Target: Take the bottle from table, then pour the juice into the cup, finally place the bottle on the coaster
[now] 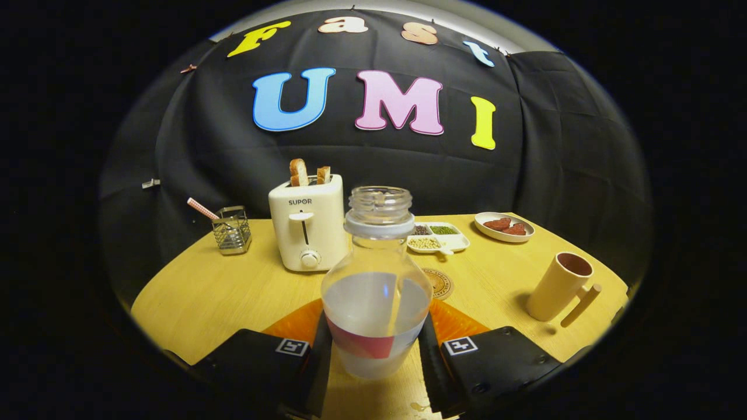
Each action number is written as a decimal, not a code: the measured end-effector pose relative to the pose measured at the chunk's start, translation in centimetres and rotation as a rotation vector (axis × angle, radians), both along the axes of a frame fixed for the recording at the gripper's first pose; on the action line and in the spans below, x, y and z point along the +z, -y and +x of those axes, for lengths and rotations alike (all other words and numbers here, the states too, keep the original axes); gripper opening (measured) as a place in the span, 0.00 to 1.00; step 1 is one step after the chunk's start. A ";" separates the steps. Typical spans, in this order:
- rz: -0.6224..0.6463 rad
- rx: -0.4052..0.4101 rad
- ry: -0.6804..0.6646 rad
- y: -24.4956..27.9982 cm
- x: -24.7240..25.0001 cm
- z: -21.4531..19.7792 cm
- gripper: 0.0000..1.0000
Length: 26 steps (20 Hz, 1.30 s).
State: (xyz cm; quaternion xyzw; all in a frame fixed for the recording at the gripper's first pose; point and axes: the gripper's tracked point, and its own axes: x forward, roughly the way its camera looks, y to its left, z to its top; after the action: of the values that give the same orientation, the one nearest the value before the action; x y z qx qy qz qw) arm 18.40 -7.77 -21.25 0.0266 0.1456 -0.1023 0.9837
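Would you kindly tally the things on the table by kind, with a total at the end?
Bottles: 1, the bottle, uncapped, between the gripper fingers, which press its sides
Cups: 1, the cup
Coasters: 1, the coaster behind the bottle
Toasters: 1, the toaster holding bread
Dishes: 2, the divided dish and the plate
Wire holders: 1, the wire holder
Total: 7

The brand name "SUPOR" stands in dark capitals on the front of a cream toaster (307,230), which sits on the desk (222,291) beyond the tool (375,350) and off to its left. The coaster (439,283) ahead of the tool carries a ring of print too small to read. Square coded markers on the tool hold no readable characters.
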 end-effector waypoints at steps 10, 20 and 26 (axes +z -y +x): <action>0.451 -0.092 0.044 4.0 4.9 -2.0 0.68; 0.834 -0.295 0.038 13.3 4.4 -3.4 0.68; 1.039 -0.266 0.045 15.4 4.3 -2.6 0.68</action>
State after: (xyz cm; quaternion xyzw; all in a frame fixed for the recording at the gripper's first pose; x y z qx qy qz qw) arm 15.81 -23.15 -16.94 0.5301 0.1514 -0.1398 0.8225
